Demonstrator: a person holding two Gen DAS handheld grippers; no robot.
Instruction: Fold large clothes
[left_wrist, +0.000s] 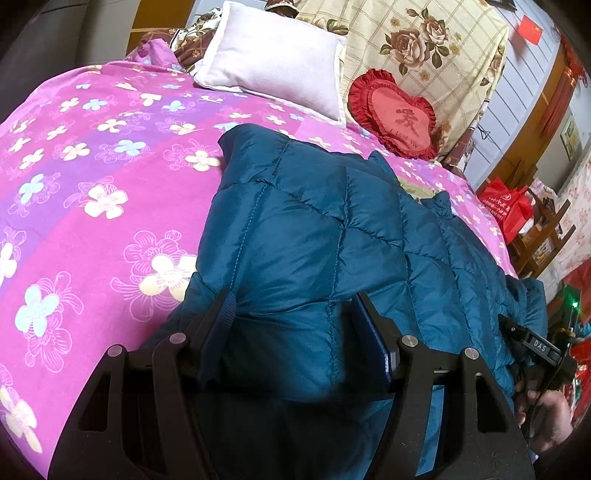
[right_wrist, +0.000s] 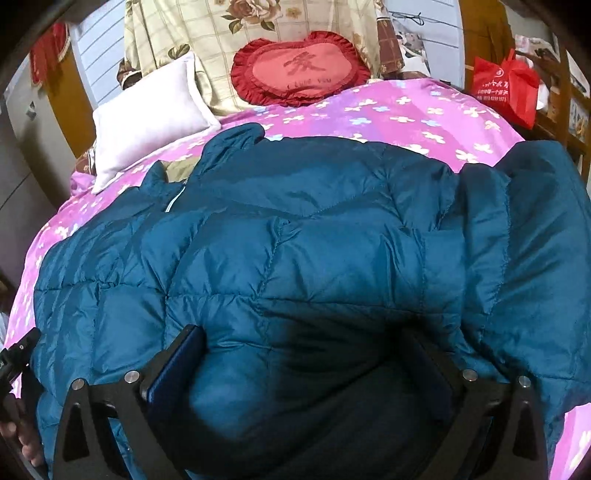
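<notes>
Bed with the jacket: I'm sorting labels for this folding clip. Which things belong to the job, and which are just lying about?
Job:
- blue quilted jacket
- left tongs, jacket bunched between them
- right tongs, jacket bunched between them

Lying about:
- white pillow
- red heart cushion
- red bag
- pink flowered bedspread, only the work surface

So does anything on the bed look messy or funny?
Only the blue puffy jacket. It lies rumpled on the pink flowered bedspread, bunched in thick folds on its right side, not yet folded neatly. The white pillow and red heart cushion sit at the head of the bed. Nothing looks torn or spilled.
</notes>
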